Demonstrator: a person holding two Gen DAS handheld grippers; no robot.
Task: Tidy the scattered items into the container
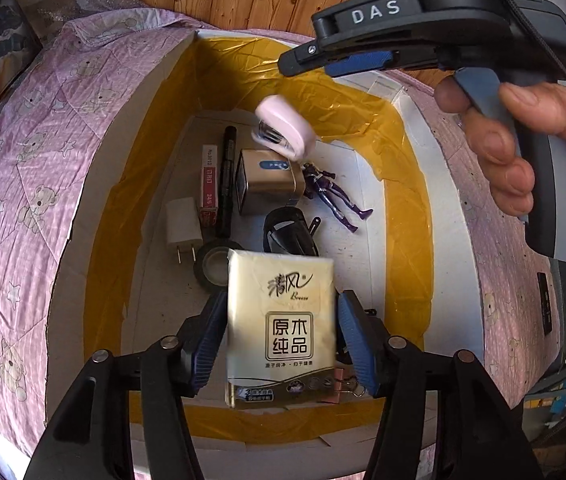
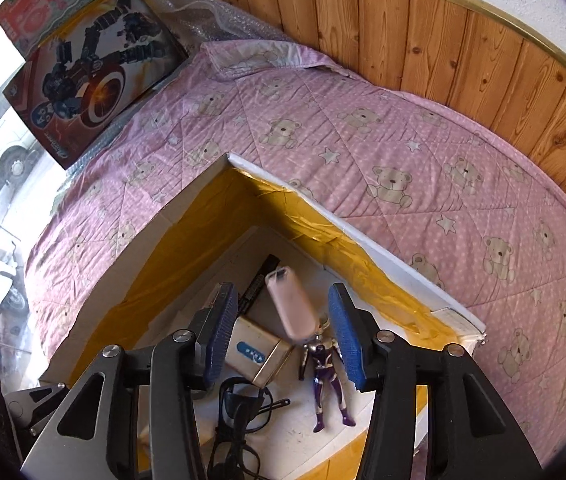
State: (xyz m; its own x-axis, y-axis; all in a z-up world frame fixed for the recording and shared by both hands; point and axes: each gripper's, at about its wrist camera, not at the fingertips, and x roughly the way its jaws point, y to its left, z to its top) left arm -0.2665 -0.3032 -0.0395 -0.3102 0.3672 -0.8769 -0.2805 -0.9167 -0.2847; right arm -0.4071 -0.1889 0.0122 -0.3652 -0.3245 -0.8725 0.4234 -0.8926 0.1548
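Note:
A white cardboard box [image 1: 367, 152] lined with yellow tape sits on a pink bear-print quilt. My left gripper [image 1: 283, 320] hovers over its near end, shut on a cream tissue pack [image 1: 283, 332] held flat between the blue pads. At the top right a hand holds my right gripper [image 1: 293, 60] above the box's far side. In the right wrist view that gripper [image 2: 281, 294] stands open. A pink stapler [image 2: 293, 308] hangs blurred between its fingers, touching neither. From the left wrist the stapler [image 1: 285, 130] shows in mid-air over the box.
Inside the box lie a gold box [image 1: 269, 188], purple figure [image 1: 333, 196], black marker [image 1: 227, 184], red staple box [image 1: 209, 182], white charger [image 1: 183, 228], black tape roll [image 1: 213, 266] and pink binder clip [image 1: 337, 386]. Toy boxes [image 2: 95, 76] lean at the quilt's far left; wooden panelling [image 2: 483, 48] runs behind.

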